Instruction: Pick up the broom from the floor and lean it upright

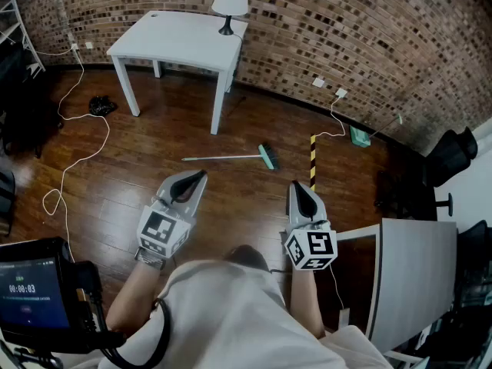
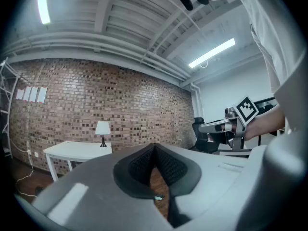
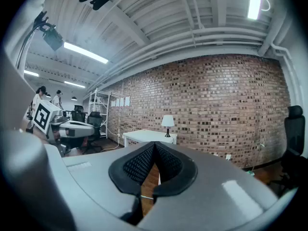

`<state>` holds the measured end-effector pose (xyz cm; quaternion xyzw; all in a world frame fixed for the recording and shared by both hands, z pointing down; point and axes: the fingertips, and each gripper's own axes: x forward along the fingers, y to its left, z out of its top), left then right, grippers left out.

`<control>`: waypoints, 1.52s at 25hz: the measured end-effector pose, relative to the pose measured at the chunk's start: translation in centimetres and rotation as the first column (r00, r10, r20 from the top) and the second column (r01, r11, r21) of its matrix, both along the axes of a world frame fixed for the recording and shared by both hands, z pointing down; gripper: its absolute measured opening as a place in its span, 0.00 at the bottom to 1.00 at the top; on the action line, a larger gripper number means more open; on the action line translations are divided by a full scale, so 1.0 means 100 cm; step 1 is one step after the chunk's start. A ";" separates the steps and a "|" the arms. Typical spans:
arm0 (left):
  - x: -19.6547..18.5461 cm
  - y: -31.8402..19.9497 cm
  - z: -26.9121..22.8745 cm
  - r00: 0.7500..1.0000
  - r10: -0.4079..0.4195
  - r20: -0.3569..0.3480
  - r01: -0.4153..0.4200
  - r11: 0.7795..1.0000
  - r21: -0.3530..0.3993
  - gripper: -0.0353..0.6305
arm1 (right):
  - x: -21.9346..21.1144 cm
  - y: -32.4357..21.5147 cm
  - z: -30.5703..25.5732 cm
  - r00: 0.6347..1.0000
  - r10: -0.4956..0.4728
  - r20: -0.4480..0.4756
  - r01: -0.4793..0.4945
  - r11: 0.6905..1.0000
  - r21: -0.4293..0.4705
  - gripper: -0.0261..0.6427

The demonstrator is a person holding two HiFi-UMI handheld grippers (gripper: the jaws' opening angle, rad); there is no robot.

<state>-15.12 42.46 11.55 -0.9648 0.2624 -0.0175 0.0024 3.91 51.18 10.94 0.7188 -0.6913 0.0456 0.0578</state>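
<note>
Holding nothing, left tool (image 1: 201, 174) and right tool (image 1: 297, 184) have jaws pressed together.

**Broom flat on the floor, table behind it**

The broom (image 1: 231, 157) lies on the floor (image 1: 138, 206) in front of the table (image 1: 181, 37), its head pointing right. A lamp (image 1: 229, 2) stands on the table's back right corner (the one nearest the wall (image 1: 346, 37)). Just right of the broom's head lies a tape strip (image 1: 313, 160). A cable (image 1: 100, 151) trails along the floor's left side. The left gripper (image 1: 198, 179) and right gripper (image 1: 298, 188) are on the near side of the broom, apart from it.
</note>
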 end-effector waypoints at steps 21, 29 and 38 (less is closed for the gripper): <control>0.144 -0.279 0.015 0.974 -0.218 0.067 0.218 0.976 0.011 0.05 | 0.183 -0.292 0.031 0.984 -0.171 -0.043 0.169 0.985 -0.040 0.06; 0.189 -0.381 0.007 0.943 -0.327 0.055 0.328 0.945 -0.006 0.05 | 0.229 -0.407 0.017 0.956 -0.293 -0.030 0.292 0.956 -0.034 0.06; 0.203 -0.422 0.022 0.950 -0.301 0.084 0.305 0.952 -0.037 0.05 | 0.233 -0.460 0.018 0.961 -0.276 0.022 0.276 0.961 -0.032 0.06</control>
